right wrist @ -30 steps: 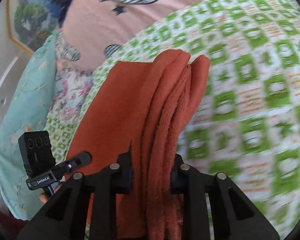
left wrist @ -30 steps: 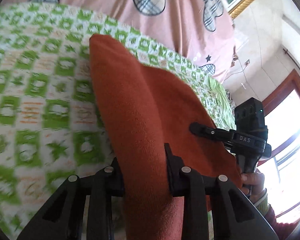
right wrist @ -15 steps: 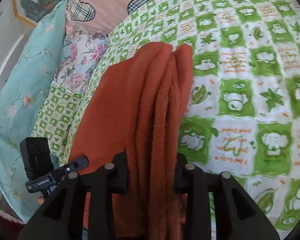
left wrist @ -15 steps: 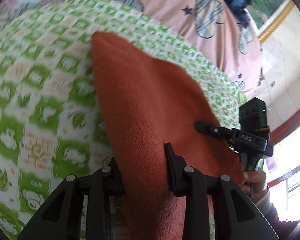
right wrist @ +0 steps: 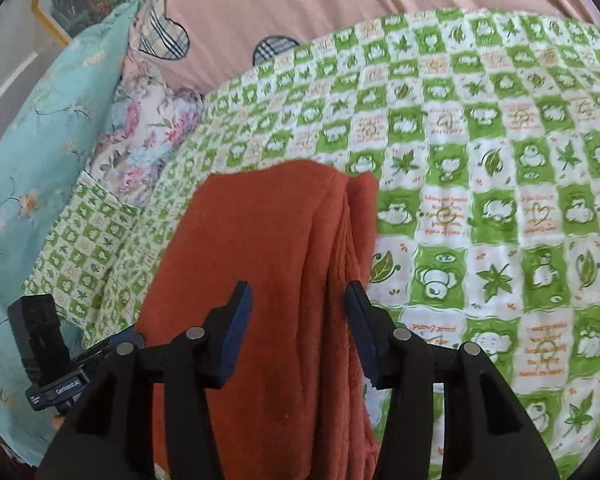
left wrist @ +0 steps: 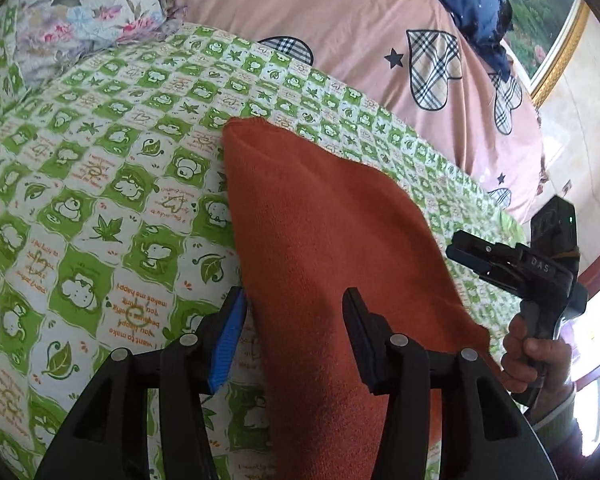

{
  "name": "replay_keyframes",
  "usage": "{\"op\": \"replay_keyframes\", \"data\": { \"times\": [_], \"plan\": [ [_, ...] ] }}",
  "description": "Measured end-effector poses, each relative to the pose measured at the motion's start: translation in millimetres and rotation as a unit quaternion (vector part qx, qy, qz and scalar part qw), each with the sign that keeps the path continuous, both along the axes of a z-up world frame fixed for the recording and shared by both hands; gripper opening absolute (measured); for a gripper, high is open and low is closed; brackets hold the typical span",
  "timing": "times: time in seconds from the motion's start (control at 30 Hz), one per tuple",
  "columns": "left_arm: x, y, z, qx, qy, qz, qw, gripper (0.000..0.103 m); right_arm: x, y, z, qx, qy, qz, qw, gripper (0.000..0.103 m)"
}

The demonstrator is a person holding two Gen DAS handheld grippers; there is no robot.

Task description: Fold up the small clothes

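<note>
A folded rust-orange cloth [left wrist: 320, 240] lies on the green-and-white checked bed cover [left wrist: 100, 200]. It also shows in the right wrist view [right wrist: 268, 280], with stacked folded edges on its right side. My left gripper [left wrist: 292, 308] is open, its jaws apart on either side of the cloth's near end. My right gripper [right wrist: 298, 300] is open in the same way over the cloth's other near corner. The right gripper shows from the left wrist view [left wrist: 512, 264]; the left gripper shows from the right wrist view [right wrist: 60, 376].
A pink quilt with plaid hearts [left wrist: 360, 40] lies at the back of the bed. A floral pillow [right wrist: 148, 128] and a teal pillow [right wrist: 32, 152] sit to the left. A framed picture [left wrist: 540, 20] hangs on the wall.
Both grippers were shut on the orange cloth and have opened. The cloth has come down and now lies on the bed cover.
</note>
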State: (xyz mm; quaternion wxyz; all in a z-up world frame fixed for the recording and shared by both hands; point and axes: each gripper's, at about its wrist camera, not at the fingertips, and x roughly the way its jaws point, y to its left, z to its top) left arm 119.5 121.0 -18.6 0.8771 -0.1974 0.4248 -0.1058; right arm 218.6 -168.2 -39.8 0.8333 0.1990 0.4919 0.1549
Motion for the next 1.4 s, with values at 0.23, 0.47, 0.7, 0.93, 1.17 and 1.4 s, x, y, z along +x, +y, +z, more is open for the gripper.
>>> {"op": "replay_keyframes", "data": {
  "times": [0.23,0.47,0.7,0.93,1.17,1.4],
  "plan": [
    [8,-5,-10,-0.001,0.022,-0.004,0.9997,0.050,-3,-4,26,0.013,-0.044,0.008,0.999,0.014],
    [12,-8,-4,0.007,0.018,-0.004,0.9998,0.050,0,-21,15,-0.015,-0.011,-0.015,1.000,0.001],
    [12,-7,-9,0.005,0.024,-0.001,0.9997,0.050,-12,-15,16,0.021,-0.022,-0.016,0.999,0.033],
    [10,-7,-7,0.005,0.023,-0.002,0.9997,0.050,0,4,-2,-0.003,0.003,0.012,1.000,0.033],
    [10,-8,-12,-0.002,0.033,-0.002,0.9994,0.050,-13,4,41,-0.012,-0.073,0.012,0.997,0.010],
    [15,-23,-6,0.015,0.023,-0.018,0.9994,0.052,-4,-13,-13,-0.058,0.000,-0.015,0.998,0.010]
  ]
}}
